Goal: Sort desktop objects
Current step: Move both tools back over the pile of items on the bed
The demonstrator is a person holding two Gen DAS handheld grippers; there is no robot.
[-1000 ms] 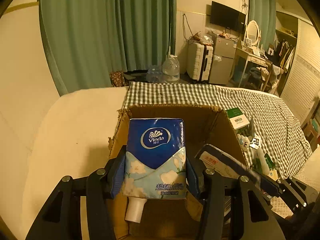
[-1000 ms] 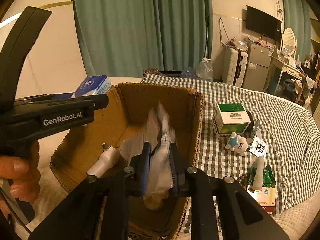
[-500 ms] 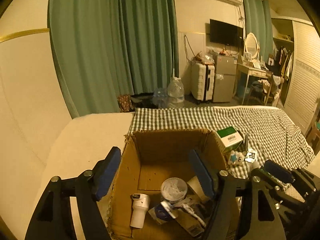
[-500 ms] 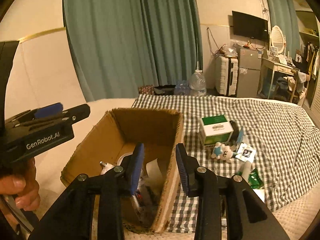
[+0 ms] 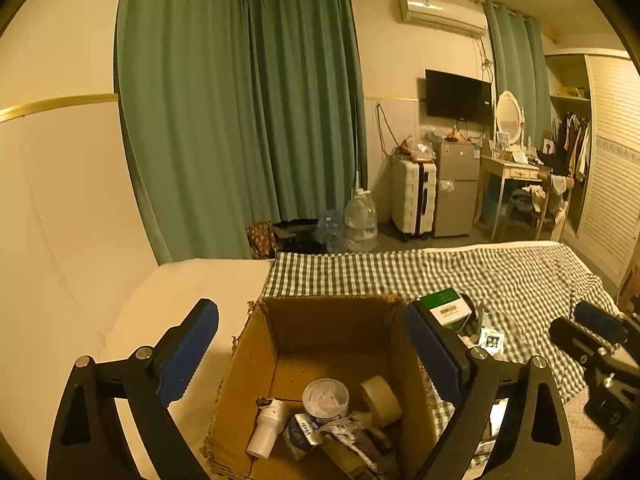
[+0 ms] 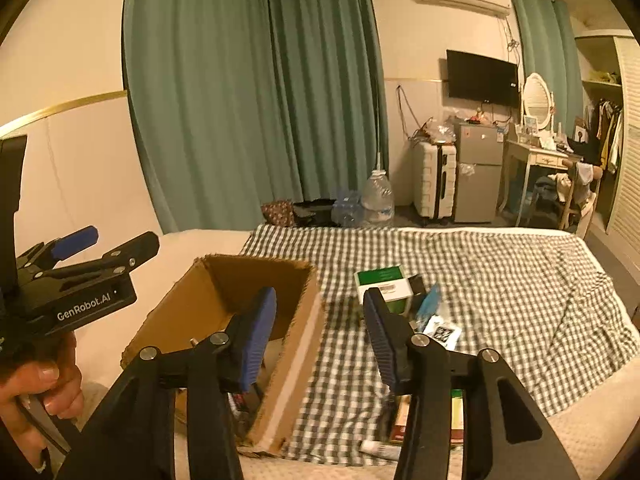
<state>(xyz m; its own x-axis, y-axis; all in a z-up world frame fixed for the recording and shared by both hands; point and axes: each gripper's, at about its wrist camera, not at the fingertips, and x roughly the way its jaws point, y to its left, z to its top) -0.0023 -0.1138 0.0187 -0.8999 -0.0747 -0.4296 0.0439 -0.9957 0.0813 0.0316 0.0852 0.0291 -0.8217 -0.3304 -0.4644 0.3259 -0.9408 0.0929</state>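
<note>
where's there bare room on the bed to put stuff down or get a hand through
Free: the plain cream bedding left of the cardboard box, and the far and right stretch of the checked cloth beyond the green-and-white box. Crowded: the box floor and the small clutter on the cloth just right of it.

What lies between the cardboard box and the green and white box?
Only bare checked cloth lies between the cardboard box and the green and white box, in the right wrist view.
</note>
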